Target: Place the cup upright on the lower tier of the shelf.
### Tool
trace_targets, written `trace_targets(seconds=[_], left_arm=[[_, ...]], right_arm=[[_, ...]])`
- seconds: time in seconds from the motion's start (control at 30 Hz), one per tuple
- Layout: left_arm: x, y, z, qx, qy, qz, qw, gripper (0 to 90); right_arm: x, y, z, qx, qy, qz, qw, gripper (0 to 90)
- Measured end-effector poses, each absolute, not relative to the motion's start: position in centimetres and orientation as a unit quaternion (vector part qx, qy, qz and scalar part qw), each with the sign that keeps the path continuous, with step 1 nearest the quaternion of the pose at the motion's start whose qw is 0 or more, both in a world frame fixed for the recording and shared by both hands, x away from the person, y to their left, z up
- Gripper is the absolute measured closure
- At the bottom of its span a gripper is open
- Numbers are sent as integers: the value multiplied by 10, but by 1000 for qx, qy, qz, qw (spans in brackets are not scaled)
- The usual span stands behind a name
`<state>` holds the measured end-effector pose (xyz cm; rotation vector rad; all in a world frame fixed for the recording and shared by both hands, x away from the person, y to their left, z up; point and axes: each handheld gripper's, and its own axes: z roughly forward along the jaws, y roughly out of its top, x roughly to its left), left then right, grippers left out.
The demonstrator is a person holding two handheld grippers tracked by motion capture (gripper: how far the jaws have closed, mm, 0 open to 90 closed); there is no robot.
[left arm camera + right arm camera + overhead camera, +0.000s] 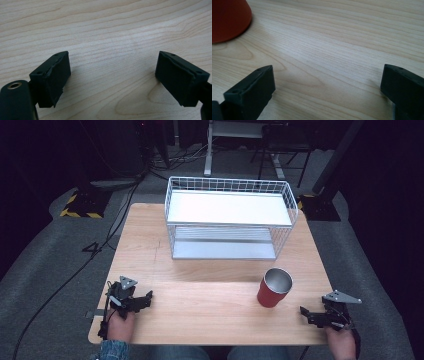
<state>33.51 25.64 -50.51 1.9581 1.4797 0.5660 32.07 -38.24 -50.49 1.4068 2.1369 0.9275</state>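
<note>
A red cup with a silvery inside stands upright on the wooden table, right of centre; its red base fills the top left corner of the right gripper view. My right gripper rests at the table's front right corner, a short way right of and nearer than the cup, open, with only bare wood between its jaws. My left gripper lies near the front left corner, open too, over bare wood.
A white wire basket with a flat white top shelf and a lower shelf stands at the back middle of the table. Cables run over the grey floor at the left. Dark stands and chair legs are behind.
</note>
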Motion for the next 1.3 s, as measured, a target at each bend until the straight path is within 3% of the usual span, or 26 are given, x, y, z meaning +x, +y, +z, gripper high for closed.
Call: trace_targets(seconds=[0.57,1.3], left_arm=[[335,256,-505,740,559,214,305,135],[335,256,-505,740,559,214,306,135]], right_arm=[[304,-369,-477,487,748,373,254,0],[279,-323,-454,425,761,432,231,0]])
